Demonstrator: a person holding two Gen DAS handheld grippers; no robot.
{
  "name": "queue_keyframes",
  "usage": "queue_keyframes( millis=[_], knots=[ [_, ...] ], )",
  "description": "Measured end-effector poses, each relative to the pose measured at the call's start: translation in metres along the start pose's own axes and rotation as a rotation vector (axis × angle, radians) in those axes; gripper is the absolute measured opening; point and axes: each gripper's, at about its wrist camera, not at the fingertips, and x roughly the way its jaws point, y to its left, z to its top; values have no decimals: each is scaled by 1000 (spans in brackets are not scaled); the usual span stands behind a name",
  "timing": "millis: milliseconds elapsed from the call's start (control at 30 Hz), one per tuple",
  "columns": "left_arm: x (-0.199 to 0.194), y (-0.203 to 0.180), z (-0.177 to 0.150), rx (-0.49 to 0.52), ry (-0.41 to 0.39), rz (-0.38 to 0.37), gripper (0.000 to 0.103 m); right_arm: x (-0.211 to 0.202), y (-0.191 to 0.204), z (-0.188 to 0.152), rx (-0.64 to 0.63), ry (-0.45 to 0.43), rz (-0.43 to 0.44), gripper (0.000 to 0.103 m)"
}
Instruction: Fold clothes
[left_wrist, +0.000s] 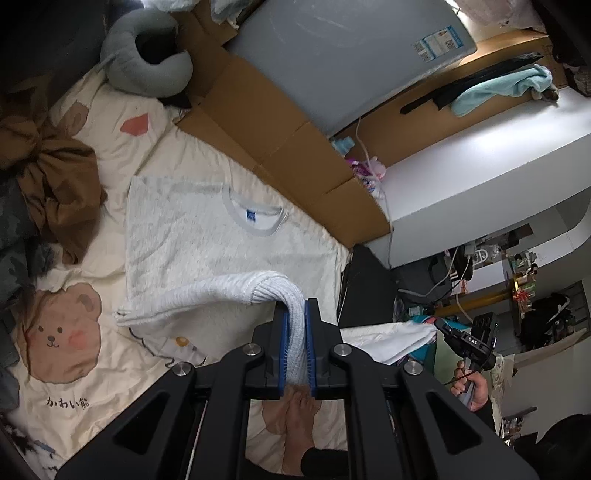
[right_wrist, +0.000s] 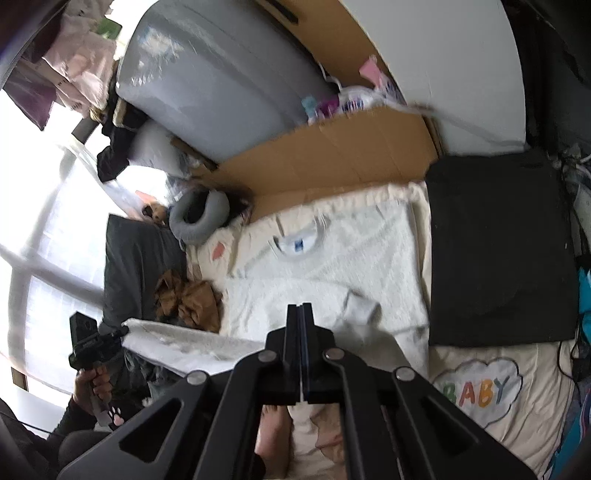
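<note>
A pale grey knitted sweatshirt with a round neck and a small blue label lies flat on the cream bedsheet with a brown bear picture. Its neck points to the far side, near the brown cardboard. It is spread out flat so it can be folded neatly.

The left gripper pinches the bottom hem of the sweatshirt. The ribbed edge sits squeezed between its blue pads. The cloth curves up from the bed to the claw, so this near edge looks lifted, probably to carry it over toward the neck.

The right gripper is pressed tight together. A thin white edge shows low between its jaws, likely the other corner of the hem, but I cannot be sure. Two holds would keep the edge straight.

A crumpled brown cloth waits on the left.
</note>
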Motion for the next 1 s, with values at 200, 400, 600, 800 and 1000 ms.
queue_keyframes(
  millis=[200,400,600,800,1000],
  knots=[
    [15,1,11,30,11,4,7,21,-2,16,-56,18,-50,0],
    [33,19,3,1,38,26,7,82,-36,-16,-13,156,-86,0],
    [31,30,2,-14,43,49,7,135,-63,-50,49,267,-89,4],
    [29,30,1,-14,49,48,7,178,-71,-75,61,357,-69,39],
    [30,30,1,-10,53,48,7,213,-73,-83,67,408,-67,45]
  ],
)
